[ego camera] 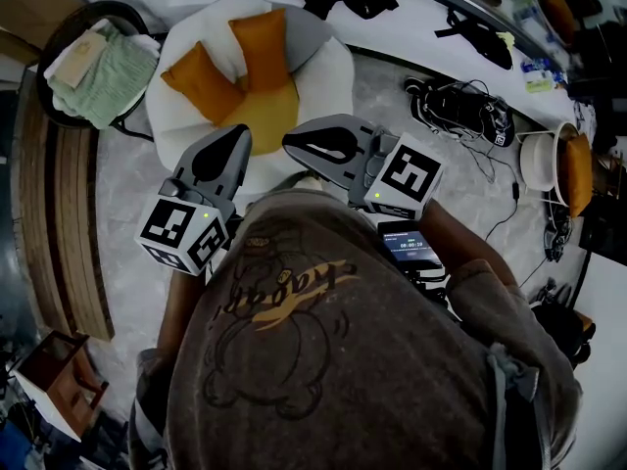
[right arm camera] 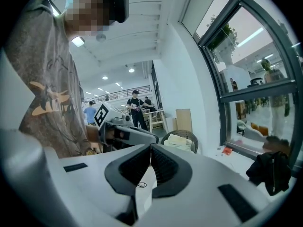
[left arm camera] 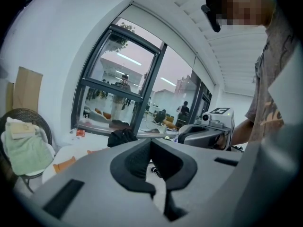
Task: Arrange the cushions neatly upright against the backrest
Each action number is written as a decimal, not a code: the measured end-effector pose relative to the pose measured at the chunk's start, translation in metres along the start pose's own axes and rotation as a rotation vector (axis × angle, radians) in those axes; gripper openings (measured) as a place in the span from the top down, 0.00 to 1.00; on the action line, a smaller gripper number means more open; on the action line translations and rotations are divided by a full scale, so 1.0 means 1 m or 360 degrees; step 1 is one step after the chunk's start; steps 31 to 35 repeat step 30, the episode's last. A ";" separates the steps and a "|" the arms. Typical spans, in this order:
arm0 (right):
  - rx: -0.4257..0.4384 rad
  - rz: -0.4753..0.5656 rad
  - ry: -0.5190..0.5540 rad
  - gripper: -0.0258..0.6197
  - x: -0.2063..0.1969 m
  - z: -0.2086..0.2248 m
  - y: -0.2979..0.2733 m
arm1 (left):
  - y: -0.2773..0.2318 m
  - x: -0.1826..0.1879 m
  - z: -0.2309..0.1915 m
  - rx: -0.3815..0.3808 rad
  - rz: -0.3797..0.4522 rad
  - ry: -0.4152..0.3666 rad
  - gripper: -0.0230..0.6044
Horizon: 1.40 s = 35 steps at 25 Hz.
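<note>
The left gripper (ego camera: 221, 157) and right gripper (ego camera: 326, 149) are seen with jaws pressed together, empty. Two orange cushions (ego camera: 203, 83) lean askew on the white armchair (ego camera: 328, 76) at twelve o'clock. If approached shut, a cushion could be shoved flat, not grasped.

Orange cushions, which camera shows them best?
Head view: both cushions show whole on the white chair. The left gripper view catches only an orange corner; the right gripper view shows none.
</note>
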State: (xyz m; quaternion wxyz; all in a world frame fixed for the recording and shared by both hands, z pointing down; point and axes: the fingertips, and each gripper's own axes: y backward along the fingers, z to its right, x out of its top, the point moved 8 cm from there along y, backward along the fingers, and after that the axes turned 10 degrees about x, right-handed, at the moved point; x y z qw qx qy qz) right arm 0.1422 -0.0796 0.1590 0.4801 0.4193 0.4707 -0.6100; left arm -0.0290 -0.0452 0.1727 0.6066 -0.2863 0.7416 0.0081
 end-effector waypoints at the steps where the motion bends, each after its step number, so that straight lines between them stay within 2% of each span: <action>1: 0.0004 -0.0003 0.0000 0.93 0.000 -0.001 -0.001 | 0.000 -0.001 0.000 -0.0005 -0.0002 0.0001 0.96; 9: 0.0016 -0.0020 -0.0009 0.93 0.000 -0.005 0.002 | -0.002 -0.002 0.003 -0.0039 -0.0024 0.0003 0.96; 25: -0.0099 -0.0023 -0.0019 0.93 -0.005 -0.011 0.014 | -0.009 -0.007 0.009 -0.0126 -0.0050 0.0007 0.96; 30: -0.0061 -0.0092 -0.0038 0.93 -0.016 -0.017 0.001 | 0.006 -0.018 -0.001 -0.0087 -0.0131 0.0026 0.96; 35: -0.0061 -0.0092 -0.0038 0.93 -0.016 -0.017 0.001 | 0.006 -0.018 -0.001 -0.0087 -0.0131 0.0026 0.96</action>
